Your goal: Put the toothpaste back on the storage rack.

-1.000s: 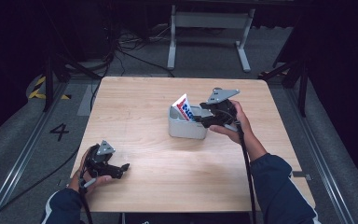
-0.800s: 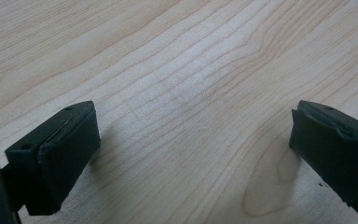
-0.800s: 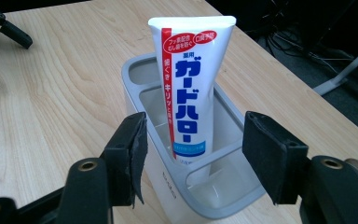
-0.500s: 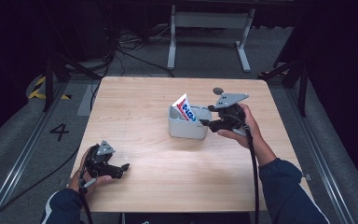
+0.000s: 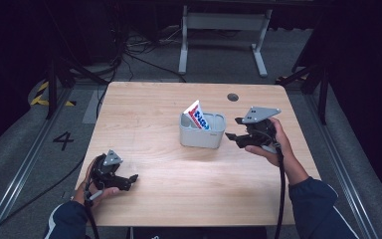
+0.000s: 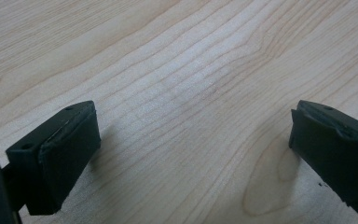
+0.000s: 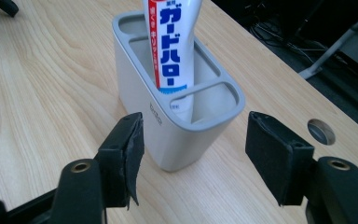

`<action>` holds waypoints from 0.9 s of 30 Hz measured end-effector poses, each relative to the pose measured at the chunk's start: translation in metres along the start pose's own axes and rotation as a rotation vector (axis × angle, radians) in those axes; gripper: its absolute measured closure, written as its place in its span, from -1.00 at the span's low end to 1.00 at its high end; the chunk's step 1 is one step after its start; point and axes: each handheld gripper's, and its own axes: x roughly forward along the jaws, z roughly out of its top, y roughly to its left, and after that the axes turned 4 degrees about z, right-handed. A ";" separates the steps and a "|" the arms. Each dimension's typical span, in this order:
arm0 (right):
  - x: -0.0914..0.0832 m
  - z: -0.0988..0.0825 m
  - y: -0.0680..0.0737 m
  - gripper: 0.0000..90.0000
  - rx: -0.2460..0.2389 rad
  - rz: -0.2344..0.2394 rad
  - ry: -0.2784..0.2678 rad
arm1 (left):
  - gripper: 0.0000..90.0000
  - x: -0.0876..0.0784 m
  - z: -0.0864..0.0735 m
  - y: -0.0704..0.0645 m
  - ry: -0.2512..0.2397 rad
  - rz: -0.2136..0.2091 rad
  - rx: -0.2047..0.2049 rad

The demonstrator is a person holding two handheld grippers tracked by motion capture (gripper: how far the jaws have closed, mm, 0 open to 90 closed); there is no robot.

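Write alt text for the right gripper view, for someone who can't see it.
A white toothpaste tube with red and blue lettering stands tilted in the middle compartment of a grey holder on a wooden table. The right gripper faces the holder's near end, jaws open and apart from it.

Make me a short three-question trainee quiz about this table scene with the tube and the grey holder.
1. True or false: the toothpaste tube stands in the middle compartment of the grey holder.
2. Which tool is nearer the holder: A) left tool B) right tool?
3. What lies between the left tool's pads?

Key:
1. True.
2. B; it is beside the holder, open, touching nothing.
3. Nothing; bare wooden table.
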 end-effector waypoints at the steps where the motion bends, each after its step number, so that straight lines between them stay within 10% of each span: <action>1: -0.003 -0.004 0.000 -0.19 0.001 -0.018 -0.001 | -0.95 0.000 0.000 0.000 -0.002 0.001 0.003; 27: -0.018 -0.071 0.001 -0.24 0.050 -0.090 0.100 | -0.95 0.000 0.000 0.000 -0.002 0.001 0.003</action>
